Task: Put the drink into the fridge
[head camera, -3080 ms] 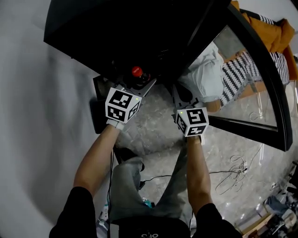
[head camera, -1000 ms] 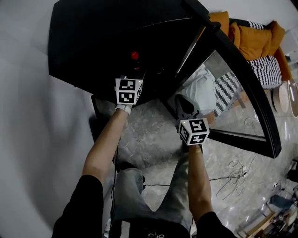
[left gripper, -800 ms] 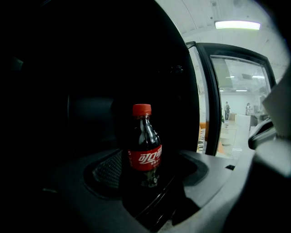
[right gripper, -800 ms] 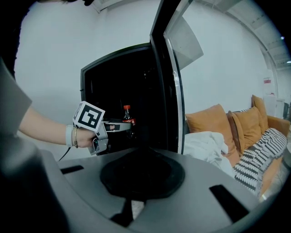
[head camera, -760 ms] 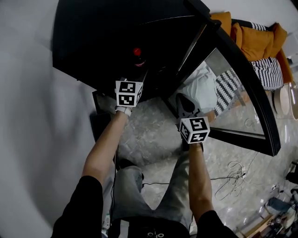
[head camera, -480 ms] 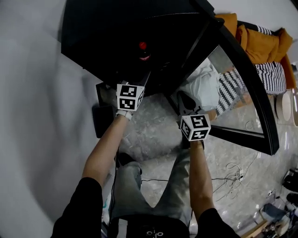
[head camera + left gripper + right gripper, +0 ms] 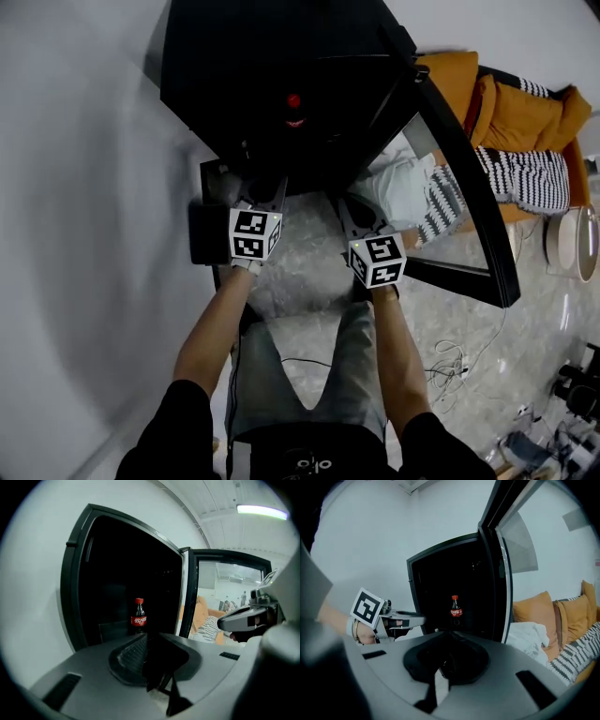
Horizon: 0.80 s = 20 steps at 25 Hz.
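The drink, a cola bottle (image 7: pixel 293 100) with a red cap, stands upright on its own inside the dark fridge (image 7: pixel 281 56). It also shows in the left gripper view (image 7: pixel 138 616) and the right gripper view (image 7: pixel 455 609). My left gripper (image 7: pixel 265 185) is outside the fridge's front edge, well short of the bottle. Its jaws have just been closing, nothing is between them, and they look shut (image 7: pixel 149 637). My right gripper (image 7: pixel 354 208) hovers beside it near the open door, jaws shut and empty (image 7: pixel 449 634).
The fridge's glass door (image 7: pixel 469 187) stands wide open to the right. Beyond it is a sofa with orange cushions (image 7: pixel 506 103) and a striped one (image 7: pixel 534 178). Cables (image 7: pixel 455 361) lie on the marble floor. A white wall runs along the left.
The left gripper, which held the bottle three seconds ago, has pulled back out of the fridge, and the bottle stays on the shelf. The right gripper has shifted slightly.
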Available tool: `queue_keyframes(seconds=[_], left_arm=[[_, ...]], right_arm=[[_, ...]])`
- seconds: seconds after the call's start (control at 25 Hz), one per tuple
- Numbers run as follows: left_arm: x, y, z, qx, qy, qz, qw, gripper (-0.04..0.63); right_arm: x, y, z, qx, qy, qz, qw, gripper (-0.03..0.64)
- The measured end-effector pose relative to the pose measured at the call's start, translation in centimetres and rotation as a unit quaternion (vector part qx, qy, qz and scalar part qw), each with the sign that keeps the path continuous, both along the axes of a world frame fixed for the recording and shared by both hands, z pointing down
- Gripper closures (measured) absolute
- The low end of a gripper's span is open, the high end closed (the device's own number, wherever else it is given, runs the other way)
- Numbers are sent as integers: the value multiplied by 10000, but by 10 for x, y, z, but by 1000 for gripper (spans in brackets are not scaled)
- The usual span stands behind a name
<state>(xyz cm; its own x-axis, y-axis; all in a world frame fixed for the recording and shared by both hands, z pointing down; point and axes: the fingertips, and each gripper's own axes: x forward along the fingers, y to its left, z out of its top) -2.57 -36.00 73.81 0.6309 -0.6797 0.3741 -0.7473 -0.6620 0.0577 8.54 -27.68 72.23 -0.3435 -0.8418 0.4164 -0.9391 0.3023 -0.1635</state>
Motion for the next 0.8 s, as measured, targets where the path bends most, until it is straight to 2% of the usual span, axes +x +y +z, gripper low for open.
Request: queue_keyframes(seconds=[0.12, 0.36, 0.6, 0.8], left_arm=[[-7, 28, -23, -103, 137, -150, 9997, 567], [-18, 72, -70, -221, 386, -277, 9986, 588], [-35, 104, -122, -322, 461, -310, 9979, 588], [-47, 118, -172, -351, 593, -358, 9970, 588]], right_arm=[[-3, 14, -21, -64, -27, -170, 9998, 609], [-6, 43, -59, -191, -162, -389, 9989, 609], [-3, 56, -109, -389, -574, -87, 9976, 609], [-5, 58, -169, -200, -739, 34, 9971, 609]])
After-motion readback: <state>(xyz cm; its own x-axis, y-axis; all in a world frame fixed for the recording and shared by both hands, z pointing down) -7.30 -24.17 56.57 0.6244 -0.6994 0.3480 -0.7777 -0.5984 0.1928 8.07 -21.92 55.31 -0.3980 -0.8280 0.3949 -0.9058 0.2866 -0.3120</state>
